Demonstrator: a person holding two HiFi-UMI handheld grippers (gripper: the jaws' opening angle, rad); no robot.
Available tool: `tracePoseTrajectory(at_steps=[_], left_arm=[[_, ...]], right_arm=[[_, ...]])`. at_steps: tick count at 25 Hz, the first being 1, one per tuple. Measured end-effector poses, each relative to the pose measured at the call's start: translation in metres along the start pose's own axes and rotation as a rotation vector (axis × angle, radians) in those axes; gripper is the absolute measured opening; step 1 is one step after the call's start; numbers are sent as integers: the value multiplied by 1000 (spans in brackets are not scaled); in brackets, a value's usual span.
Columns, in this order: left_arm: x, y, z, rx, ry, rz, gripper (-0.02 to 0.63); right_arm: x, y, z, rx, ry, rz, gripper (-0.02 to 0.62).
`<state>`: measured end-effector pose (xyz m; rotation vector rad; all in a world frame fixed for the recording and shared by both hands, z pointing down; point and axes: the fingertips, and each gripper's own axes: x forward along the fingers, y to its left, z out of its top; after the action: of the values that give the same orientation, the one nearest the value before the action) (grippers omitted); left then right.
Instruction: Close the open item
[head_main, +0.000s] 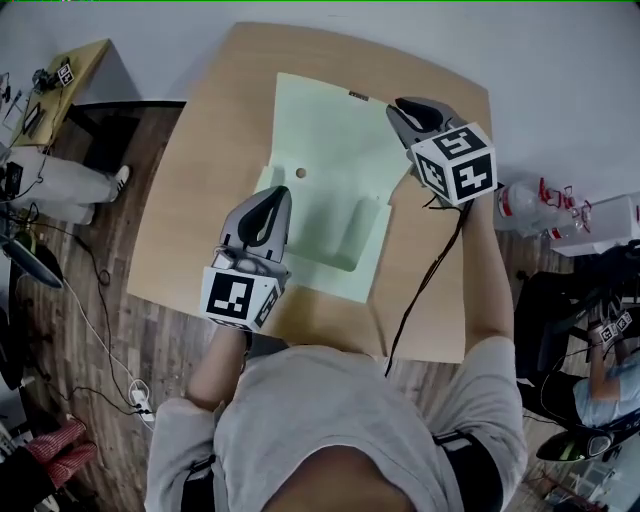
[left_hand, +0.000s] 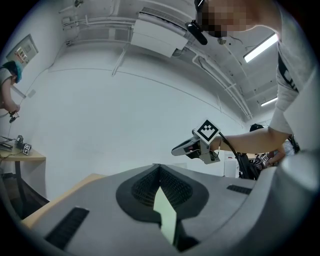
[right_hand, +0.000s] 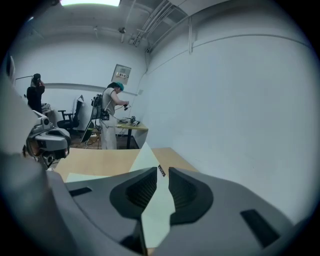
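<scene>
A pale green paper folder (head_main: 325, 150) lies open on the wooden table (head_main: 200, 180), with an inner pocket (head_main: 345, 235) on its near half. My left gripper (head_main: 274, 197) is at the folder's left near edge. In the left gripper view its jaws are shut on a strip of the green sheet (left_hand: 167, 215). My right gripper (head_main: 398, 108) is at the folder's far right edge. In the right gripper view its jaws stand a little apart, and the green sheet (right_hand: 156, 212) runs through the gap between them.
A second wooden desk (head_main: 70, 65) stands at the far left, with a person's legs (head_main: 60, 185) beside it. A bottle (head_main: 520, 200) and boxes (head_main: 600, 225) are on the right. Cables trail over the wooden floor (head_main: 100, 320). A white wall (right_hand: 240, 100) stands behind the table.
</scene>
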<state>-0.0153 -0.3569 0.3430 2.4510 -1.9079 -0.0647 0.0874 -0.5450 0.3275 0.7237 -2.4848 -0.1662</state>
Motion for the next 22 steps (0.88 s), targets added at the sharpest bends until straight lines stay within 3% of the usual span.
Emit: tracePoseTrajectory(at_steps=[12,22], left_arm=[[-11,20,-13,-16,45,73,13],[-16,36,-19,-26,53,115,12]], right_arm=[[62,-9,-16,-199,255,146,126],[91,-4,-32,-227,391,235,129]])
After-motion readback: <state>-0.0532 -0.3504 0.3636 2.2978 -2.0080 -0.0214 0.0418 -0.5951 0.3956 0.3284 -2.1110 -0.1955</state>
